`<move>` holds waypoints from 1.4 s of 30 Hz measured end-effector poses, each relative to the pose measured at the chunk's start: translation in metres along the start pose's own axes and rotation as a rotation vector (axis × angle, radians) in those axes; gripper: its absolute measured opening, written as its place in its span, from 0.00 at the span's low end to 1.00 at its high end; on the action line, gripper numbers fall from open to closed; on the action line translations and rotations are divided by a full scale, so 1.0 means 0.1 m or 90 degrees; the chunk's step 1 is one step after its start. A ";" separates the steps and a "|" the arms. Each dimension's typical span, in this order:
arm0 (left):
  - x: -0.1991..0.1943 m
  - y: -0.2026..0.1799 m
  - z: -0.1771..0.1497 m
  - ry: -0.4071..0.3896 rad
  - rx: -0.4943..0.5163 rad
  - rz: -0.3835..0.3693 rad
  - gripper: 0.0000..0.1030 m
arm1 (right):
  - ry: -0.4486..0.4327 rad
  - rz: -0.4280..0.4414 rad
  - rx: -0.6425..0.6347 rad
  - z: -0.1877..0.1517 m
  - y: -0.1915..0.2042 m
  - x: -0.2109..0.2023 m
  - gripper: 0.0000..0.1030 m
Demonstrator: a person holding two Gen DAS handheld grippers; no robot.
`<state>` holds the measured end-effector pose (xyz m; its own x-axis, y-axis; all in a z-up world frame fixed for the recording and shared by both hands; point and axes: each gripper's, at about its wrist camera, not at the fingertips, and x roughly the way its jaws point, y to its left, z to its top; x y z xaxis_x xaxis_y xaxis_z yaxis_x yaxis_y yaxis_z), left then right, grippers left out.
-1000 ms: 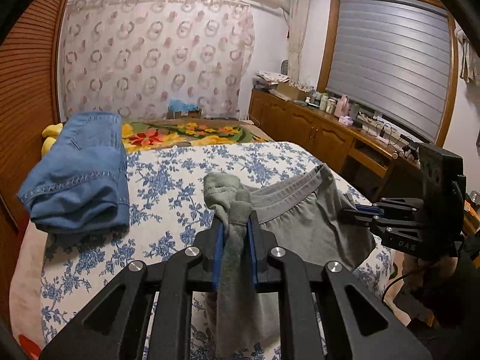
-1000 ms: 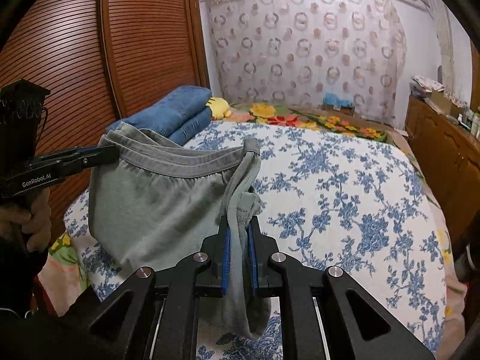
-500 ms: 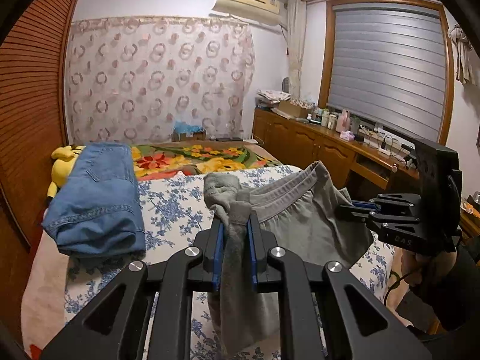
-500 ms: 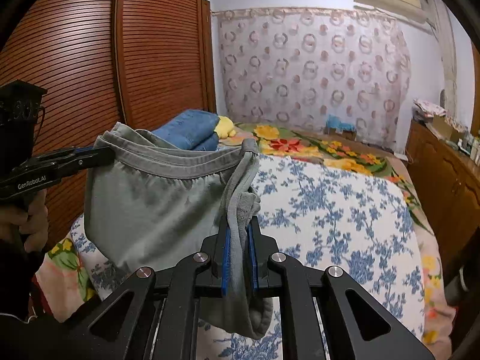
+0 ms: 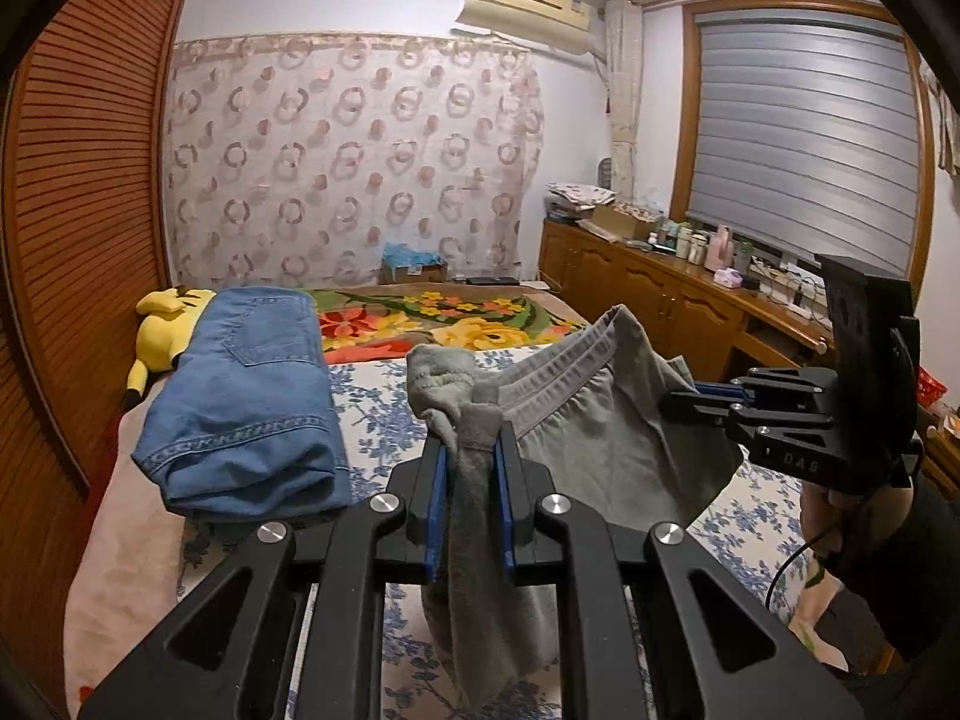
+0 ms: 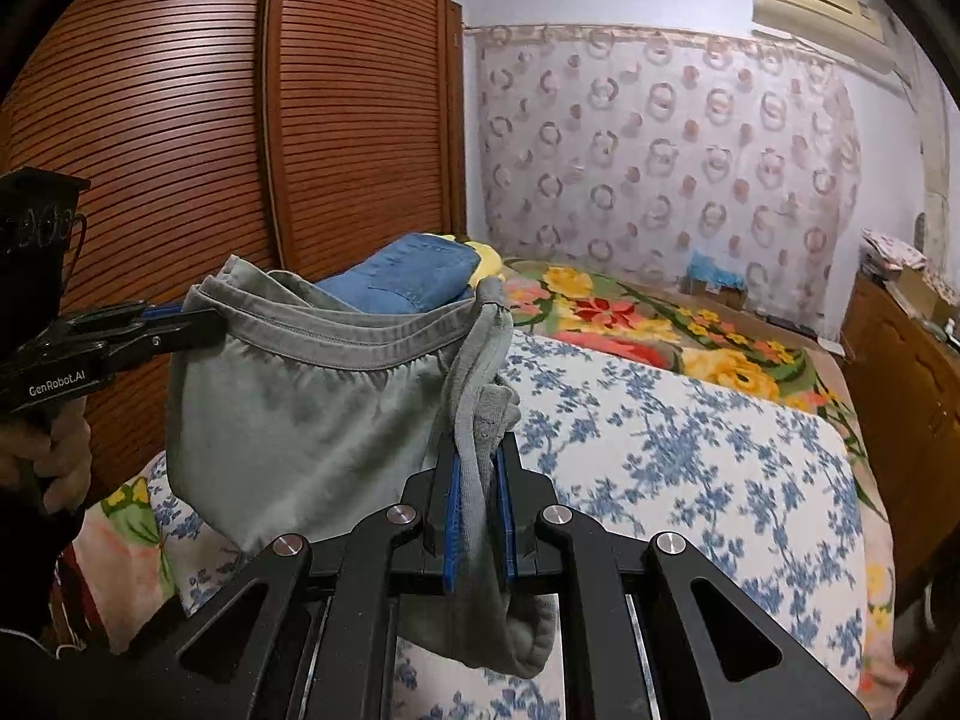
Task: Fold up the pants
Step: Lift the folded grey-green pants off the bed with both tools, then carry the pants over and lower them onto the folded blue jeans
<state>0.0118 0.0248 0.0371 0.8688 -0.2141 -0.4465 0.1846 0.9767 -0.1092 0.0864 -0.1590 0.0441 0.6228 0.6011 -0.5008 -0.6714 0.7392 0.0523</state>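
Grey pants (image 5: 606, 450) hang in the air above the bed, stretched by the waistband between both grippers. My left gripper (image 5: 469, 450) is shut on one bunched end of the waistband, with cloth hanging below its jaws. In the right wrist view my right gripper (image 6: 477, 450) is shut on the other end of the grey pants (image 6: 288, 414). Each gripper shows in the other's view: the right gripper (image 5: 672, 399) at the right, the left gripper (image 6: 204, 321) at the left, both clamped on the band. The legs hang out of sight below.
Folded blue jeans (image 5: 246, 402) lie on the bed's left side next to a yellow plush toy (image 5: 162, 324). The blue-flowered bedspread (image 6: 690, 468) and a bright floral blanket (image 5: 432, 324) cover the bed. A wooden wardrobe (image 6: 180, 120) stands left, a wooden sideboard (image 5: 678, 306) right.
Both grippers rose with the pants held between them. The views tilted upward, showing more of the wall and the air conditioner. The grips stayed the same.
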 end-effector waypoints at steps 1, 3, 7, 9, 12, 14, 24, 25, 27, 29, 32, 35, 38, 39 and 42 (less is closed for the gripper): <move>0.01 0.03 0.01 -0.001 -0.003 0.002 0.15 | 0.002 0.003 -0.003 0.03 -0.01 0.05 0.10; 0.05 0.08 0.02 -0.002 -0.009 0.008 0.15 | 0.004 0.007 -0.011 0.08 -0.03 0.14 0.10; 0.14 0.20 0.07 -0.003 -0.020 0.021 0.15 | 0.007 0.013 -0.033 0.20 -0.08 0.31 0.10; 0.17 0.25 0.09 -0.003 -0.022 0.029 0.15 | 0.005 0.014 -0.045 0.26 -0.10 0.40 0.10; 0.22 0.32 0.14 -0.006 -0.025 0.043 0.15 | 0.003 0.019 -0.062 0.38 -0.12 0.55 0.10; 0.27 0.42 0.20 -0.010 -0.029 0.056 0.15 | 0.004 0.023 -0.071 0.46 -0.14 0.66 0.10; 0.48 0.83 0.35 -0.029 -0.067 0.095 0.15 | -0.011 0.041 -0.114 0.88 -0.29 1.23 0.10; 0.50 0.86 0.36 -0.032 -0.070 0.100 0.15 | -0.014 0.042 -0.118 0.92 -0.31 1.30 0.10; 0.54 0.94 0.38 -0.037 -0.078 0.109 0.15 | -0.018 0.044 -0.127 0.98 -0.33 1.43 0.10; 0.56 1.01 0.40 -0.043 -0.087 0.115 0.15 | -0.019 0.046 -0.136 1.03 -0.35 1.55 0.10; 0.60 1.11 0.41 -0.055 -0.102 0.127 0.15 | -0.022 0.048 -0.153 1.14 -0.35 1.75 0.10; 0.66 1.20 0.42 -0.056 -0.110 0.143 0.15 | -0.029 0.052 -0.177 1.23 -0.34 1.95 0.10; 0.74 1.30 0.39 -0.052 -0.122 0.158 0.15 | -0.033 0.055 -0.199 1.29 -0.33 2.15 0.10; 0.76 1.33 0.38 -0.051 -0.126 0.162 0.15 | -0.032 0.056 -0.204 1.30 -0.34 2.21 0.10; 0.80 1.38 0.34 -0.047 -0.140 0.171 0.15 | -0.027 0.059 -0.219 1.32 -0.36 2.39 0.10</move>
<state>0.1223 0.1431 0.0163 0.9053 0.0586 -0.4208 -0.1506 0.9704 -0.1887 0.3120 -0.0017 0.0368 0.5639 0.6787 -0.4705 -0.8174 0.5398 -0.2010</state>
